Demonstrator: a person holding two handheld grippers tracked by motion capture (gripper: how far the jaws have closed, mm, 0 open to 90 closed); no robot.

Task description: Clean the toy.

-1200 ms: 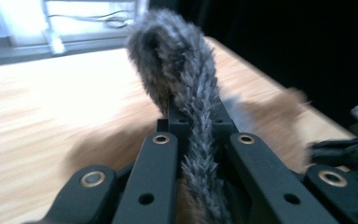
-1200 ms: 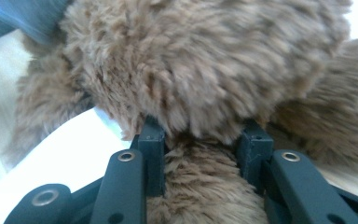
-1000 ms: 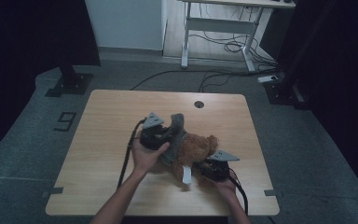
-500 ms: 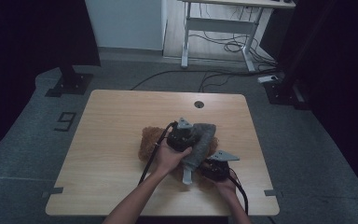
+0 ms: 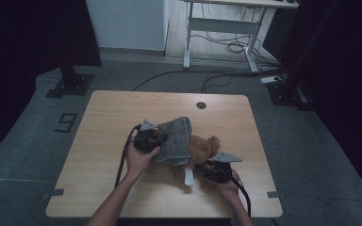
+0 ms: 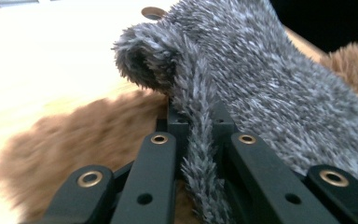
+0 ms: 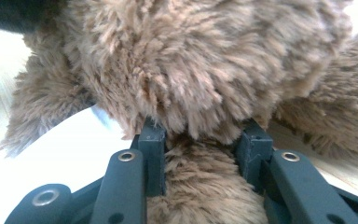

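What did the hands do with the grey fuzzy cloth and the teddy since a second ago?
The left gripper, shut on the grey cloth, swung out to the right across the brown teddy, then came back leftward, and the cloth now drapes over the teddy's left part. The right gripper stayed put, clamped on the teddy's fur near the white tag. The table is unchanged.

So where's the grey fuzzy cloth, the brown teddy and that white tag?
grey cloth (image 5: 175, 140), high view, middle of its draped top.
brown teddy (image 5: 206, 145), high view, exposed fur.
white tag (image 5: 189, 177), high view, its middle.
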